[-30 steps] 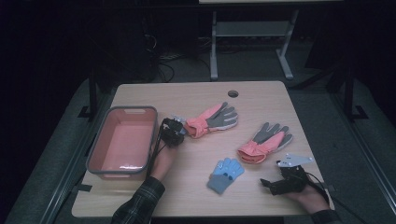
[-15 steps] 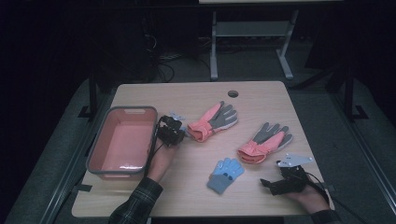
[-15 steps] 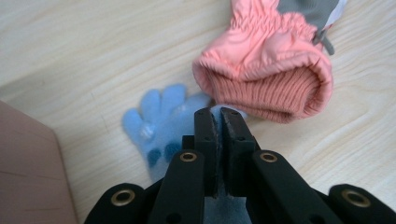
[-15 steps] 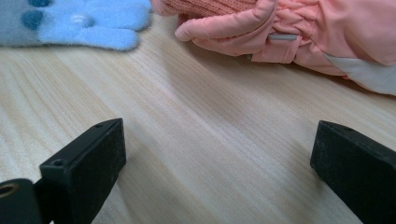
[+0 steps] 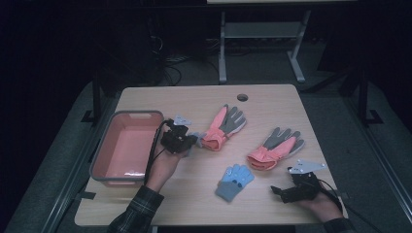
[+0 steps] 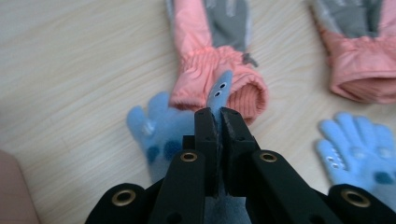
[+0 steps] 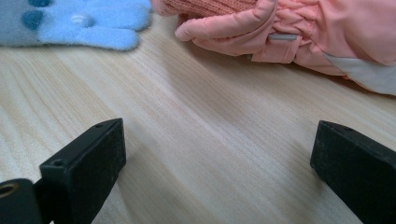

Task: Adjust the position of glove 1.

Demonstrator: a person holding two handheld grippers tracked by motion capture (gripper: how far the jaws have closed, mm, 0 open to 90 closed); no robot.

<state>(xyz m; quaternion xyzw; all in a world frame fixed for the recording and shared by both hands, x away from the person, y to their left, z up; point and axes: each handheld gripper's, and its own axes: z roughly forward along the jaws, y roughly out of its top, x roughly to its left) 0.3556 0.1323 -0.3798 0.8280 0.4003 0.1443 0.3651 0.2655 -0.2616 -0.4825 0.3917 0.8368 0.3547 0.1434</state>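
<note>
Left gripper (image 6: 217,116): jaws pinched tight on small light-blue fleece glove (image 6: 163,140), one googly-eyed fingertip poking up between jaw tips. Glove hangs from the grip above wooden tabletop (image 5: 272,104), just beside cuff of pink-and-grey padded glove (image 5: 221,127), near salmon-pink plastic bin with grey rim (image 5: 124,148). Right gripper (image 5: 278,190): jaws spread wide, nothing between them, low over table near front right corner. Second light-blue fleece glove (image 5: 234,180) flat on table between grippers; second pink-and-grey padded glove (image 5: 274,149) just beyond it.

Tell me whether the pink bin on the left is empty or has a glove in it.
Empty. In the high view the pink bin shows only its bare floor; the left gripper is shut on a small blue glove beside it.
</note>
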